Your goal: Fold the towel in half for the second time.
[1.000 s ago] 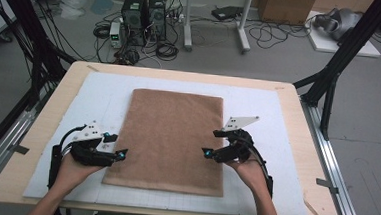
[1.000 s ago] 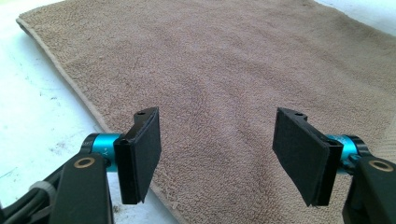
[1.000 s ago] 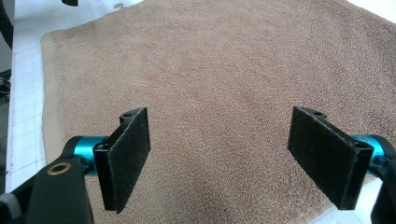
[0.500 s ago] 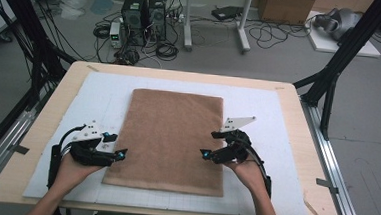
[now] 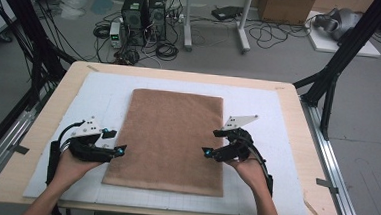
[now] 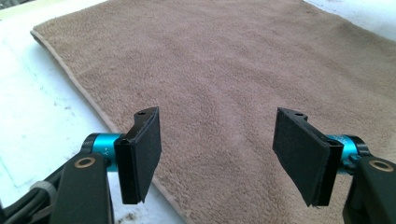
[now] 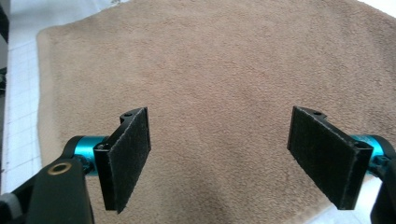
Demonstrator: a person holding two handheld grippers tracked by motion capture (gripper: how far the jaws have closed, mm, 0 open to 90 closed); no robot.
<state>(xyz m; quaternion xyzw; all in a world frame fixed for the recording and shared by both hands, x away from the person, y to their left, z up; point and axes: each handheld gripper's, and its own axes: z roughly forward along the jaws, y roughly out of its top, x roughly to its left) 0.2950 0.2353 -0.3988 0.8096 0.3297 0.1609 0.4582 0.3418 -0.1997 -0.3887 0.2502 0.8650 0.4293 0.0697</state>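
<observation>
A brown towel (image 5: 170, 136) lies flat in the middle of the white mat (image 5: 278, 118). My left gripper (image 5: 115, 143) hovers at the towel's left edge, near its front corner, jaws open with nothing between them. In the left gripper view the left gripper (image 6: 219, 158) looks across the towel (image 6: 233, 74), whose edge runs under the left pad (image 6: 142, 156). My right gripper (image 5: 215, 143) sits over the towel's right side, open and empty. The right gripper view has the right gripper (image 7: 219, 158) above the towel (image 7: 219, 70), both pads wide apart.
The wooden table (image 5: 31, 143) carries the white mat. Black frame legs (image 5: 330, 81) stand at the table's right and left back corners. Computer towers (image 5: 144, 9) and cables lie on the floor beyond.
</observation>
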